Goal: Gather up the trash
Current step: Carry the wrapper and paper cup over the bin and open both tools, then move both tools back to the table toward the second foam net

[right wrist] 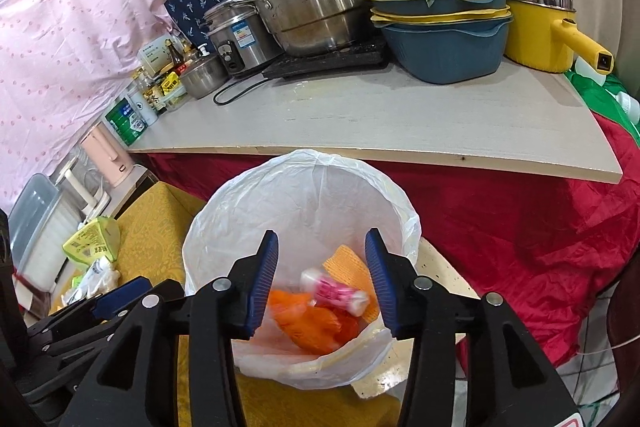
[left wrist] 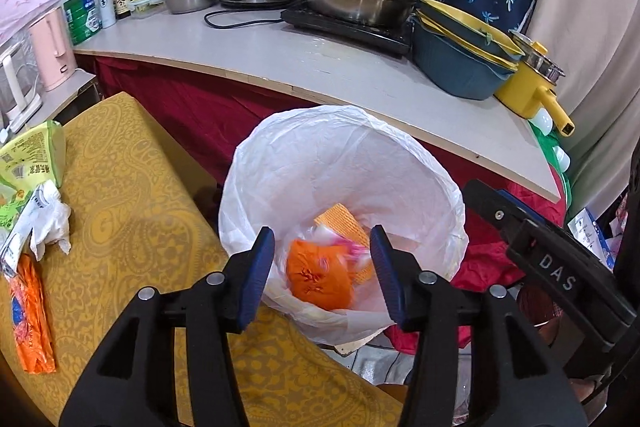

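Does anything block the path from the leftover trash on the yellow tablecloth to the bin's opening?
Nothing visible does. The green wrapper, white tissue and orange wrapper lie on the tablecloth beside the lined bin, whose mouth is open and uncovered.

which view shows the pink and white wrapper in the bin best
The right wrist view: the pink and white wrapper lies in plain sight between the open fingers, above the orange bag. In the left wrist view it is a blurred sliver beside the right finger.
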The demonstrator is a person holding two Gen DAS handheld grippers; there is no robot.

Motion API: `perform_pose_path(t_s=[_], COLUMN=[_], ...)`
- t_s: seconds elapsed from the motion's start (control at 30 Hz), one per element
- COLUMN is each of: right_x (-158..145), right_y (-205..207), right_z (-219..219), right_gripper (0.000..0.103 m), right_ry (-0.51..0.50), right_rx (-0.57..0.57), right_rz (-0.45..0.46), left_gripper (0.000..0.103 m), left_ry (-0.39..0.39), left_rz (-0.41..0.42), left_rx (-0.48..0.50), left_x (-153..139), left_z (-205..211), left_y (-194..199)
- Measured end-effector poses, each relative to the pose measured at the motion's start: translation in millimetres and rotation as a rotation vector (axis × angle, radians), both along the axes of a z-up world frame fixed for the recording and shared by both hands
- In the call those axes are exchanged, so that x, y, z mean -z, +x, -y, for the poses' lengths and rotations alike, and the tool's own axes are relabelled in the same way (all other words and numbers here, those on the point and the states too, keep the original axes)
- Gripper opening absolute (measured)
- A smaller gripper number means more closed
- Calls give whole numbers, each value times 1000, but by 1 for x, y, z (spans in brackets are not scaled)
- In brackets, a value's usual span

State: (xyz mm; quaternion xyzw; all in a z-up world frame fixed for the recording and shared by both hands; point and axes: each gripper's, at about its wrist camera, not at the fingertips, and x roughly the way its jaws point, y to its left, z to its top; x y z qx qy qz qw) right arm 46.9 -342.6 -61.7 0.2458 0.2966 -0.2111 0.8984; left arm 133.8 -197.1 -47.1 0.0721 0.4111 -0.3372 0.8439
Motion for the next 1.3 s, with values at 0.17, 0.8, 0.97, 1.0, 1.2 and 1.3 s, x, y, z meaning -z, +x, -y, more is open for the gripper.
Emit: perform_pose_path(t_s=[0.17,0.8,0.97,1.0,1.2,1.3], right_x=[-8,-34,-32,-32,-21,-13], right_y=[-1,33,46,49,66,74], right_z=[-9,-137,-183,-193,-246,-272], right_gripper=[49,56,56,56,56,56], right_ry=[-8,-48,-54,-52,-41,-37], right_rx=[-11,-245,-326,-345,-439,-479], right_rz=[8,14,1,-2,-28,-46], left_gripper=[54,67,67,67,68,68], left_ry=[-10,6,26,32,51,55], left_rz=[15,53,50,48,49,40], left_rx=[-27,-248,-326,-342,-421,-461], left_x=[-7,-24,-18,-17,-9,-5], left_z=[-15,-159,-213,-223,-278,-304], left_y=[0,2,2,2,2,5])
